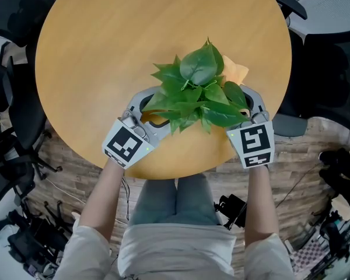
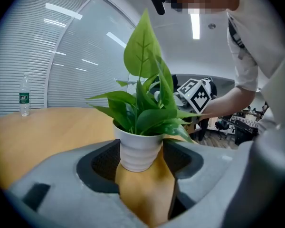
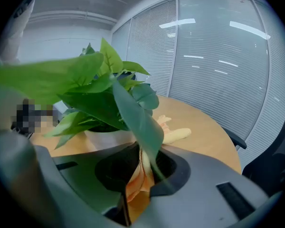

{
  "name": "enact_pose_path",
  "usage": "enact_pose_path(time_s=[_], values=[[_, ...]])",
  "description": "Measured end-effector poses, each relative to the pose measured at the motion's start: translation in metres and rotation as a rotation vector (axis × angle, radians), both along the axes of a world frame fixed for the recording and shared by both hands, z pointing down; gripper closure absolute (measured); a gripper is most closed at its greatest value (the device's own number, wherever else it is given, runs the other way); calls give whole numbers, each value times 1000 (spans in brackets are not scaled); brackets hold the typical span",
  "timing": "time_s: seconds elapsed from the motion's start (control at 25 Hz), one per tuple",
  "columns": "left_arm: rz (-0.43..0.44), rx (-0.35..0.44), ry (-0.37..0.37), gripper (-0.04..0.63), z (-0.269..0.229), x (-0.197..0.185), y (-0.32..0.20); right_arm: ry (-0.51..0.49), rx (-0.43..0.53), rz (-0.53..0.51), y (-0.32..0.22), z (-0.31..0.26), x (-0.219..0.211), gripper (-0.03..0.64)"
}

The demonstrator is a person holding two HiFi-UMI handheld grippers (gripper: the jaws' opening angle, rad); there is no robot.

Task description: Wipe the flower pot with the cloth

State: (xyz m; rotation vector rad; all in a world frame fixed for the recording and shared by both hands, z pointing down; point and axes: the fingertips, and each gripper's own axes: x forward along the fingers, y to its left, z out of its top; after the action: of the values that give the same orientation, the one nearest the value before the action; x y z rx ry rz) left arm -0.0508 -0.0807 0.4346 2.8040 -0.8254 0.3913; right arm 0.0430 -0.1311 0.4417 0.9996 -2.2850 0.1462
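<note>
A round wooden bench (image 1: 105, 51) is filling the space in front of me, with dark office chairs (image 1: 11, 115) around it and a glass wall with blinds behind. The white ribbed flower pot (image 2: 138, 151) is standing upright near the edge closest to me, and its green leaves (image 1: 195, 92) are spreading over both of my tools. My left fingers (image 2: 100, 161) are spread apart and reaching around the pot from the side, so that it is sitting between their tips without being clamped. My right fingers (image 3: 113, 169) are clenched on a fold of the orange-yellow cloth (image 3: 178, 135), and the rest of it is trailing onto the bench just beside the pot. One big leaf is hanging across my right fingers. A water bottle (image 2: 23, 96) is standing well apart, at the far side.
</note>
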Motion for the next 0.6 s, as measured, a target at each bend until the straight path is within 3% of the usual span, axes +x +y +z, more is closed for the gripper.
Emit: enact_pose_path(time_s=[0.6], values=[[-43, -46, 20, 314, 2, 0, 0, 16, 17, -62, 16, 1, -14, 560]])
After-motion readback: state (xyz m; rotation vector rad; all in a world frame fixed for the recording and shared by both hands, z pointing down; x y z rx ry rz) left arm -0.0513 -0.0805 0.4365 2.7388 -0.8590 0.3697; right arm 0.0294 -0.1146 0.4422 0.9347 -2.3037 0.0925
